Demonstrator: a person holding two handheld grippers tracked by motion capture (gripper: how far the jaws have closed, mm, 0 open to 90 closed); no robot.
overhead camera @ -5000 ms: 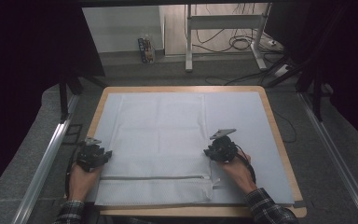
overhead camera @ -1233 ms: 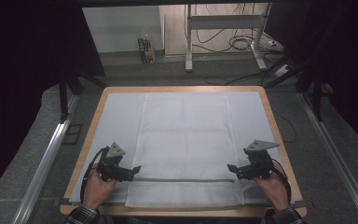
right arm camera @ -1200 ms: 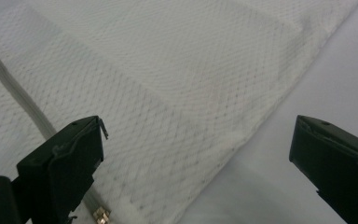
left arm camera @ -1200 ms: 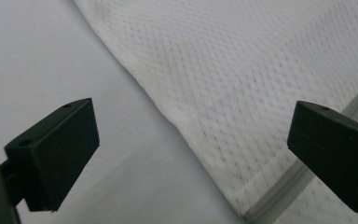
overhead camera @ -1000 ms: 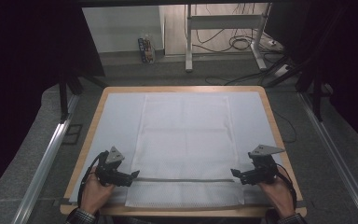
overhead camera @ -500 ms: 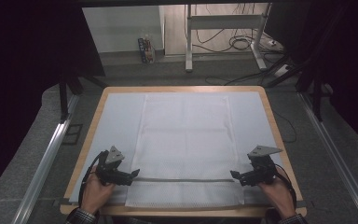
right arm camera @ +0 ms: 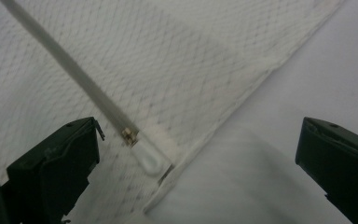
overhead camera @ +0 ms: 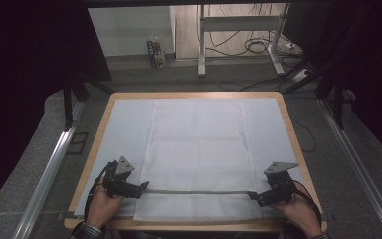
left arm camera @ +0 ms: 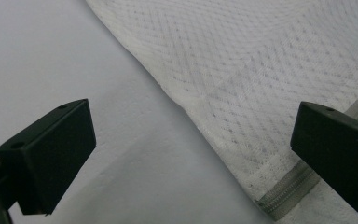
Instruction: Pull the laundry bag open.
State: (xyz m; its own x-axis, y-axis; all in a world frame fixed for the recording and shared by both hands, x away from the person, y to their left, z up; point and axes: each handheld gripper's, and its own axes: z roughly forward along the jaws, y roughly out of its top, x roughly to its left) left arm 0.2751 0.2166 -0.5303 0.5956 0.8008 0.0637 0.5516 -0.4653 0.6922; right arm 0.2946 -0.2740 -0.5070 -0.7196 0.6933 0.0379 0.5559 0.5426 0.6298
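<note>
Dim surroundings — bright tabletop, blurred close-ups

One bag, one zipper, two grippers on your surface

You have one white mesh bag lying flat on one surface, which carries one pale sheet beneath the bag. The bag bears one grey zipper with one pull tab (seen at the bag's edge in the right gripper view). You hold two grippers, the left gripper and the right gripper, one per hand, so two hands, each gripper with two black jaws and one grey three-cornered plate on top.
</note>
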